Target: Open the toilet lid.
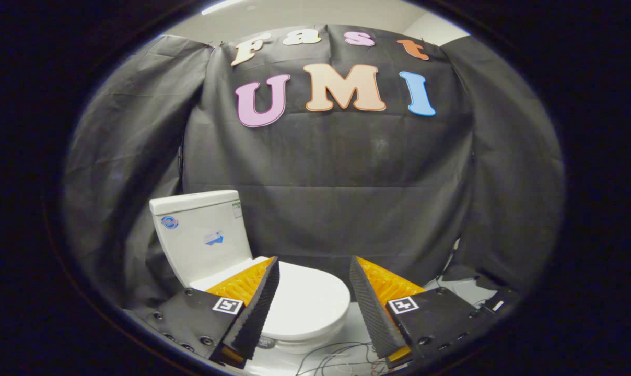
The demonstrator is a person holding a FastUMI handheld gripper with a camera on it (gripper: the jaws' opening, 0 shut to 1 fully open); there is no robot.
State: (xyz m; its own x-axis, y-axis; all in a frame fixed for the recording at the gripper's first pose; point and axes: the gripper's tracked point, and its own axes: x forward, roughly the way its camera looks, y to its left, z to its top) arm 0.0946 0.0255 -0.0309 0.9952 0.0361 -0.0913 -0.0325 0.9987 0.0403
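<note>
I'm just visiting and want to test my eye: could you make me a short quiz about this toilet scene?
1. True or false: the toilet lid is already raised.
2. The hand-held gripper has its fingers: A) spread apart, B) pressed on the lid, C) clamped on the tank.
3. Fill in: behind the lid stands the white ____.

Key: 1 false, the lid lies flat and closed. 2 A, the fingers stand apart with the lid seen between them, gripping nothing. 3 tank.

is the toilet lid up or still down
Down. The lid lies flat over the bowl, well clear of the tank behind it. The gripper is open, its fingers apart above the lid, not touching it.
</note>
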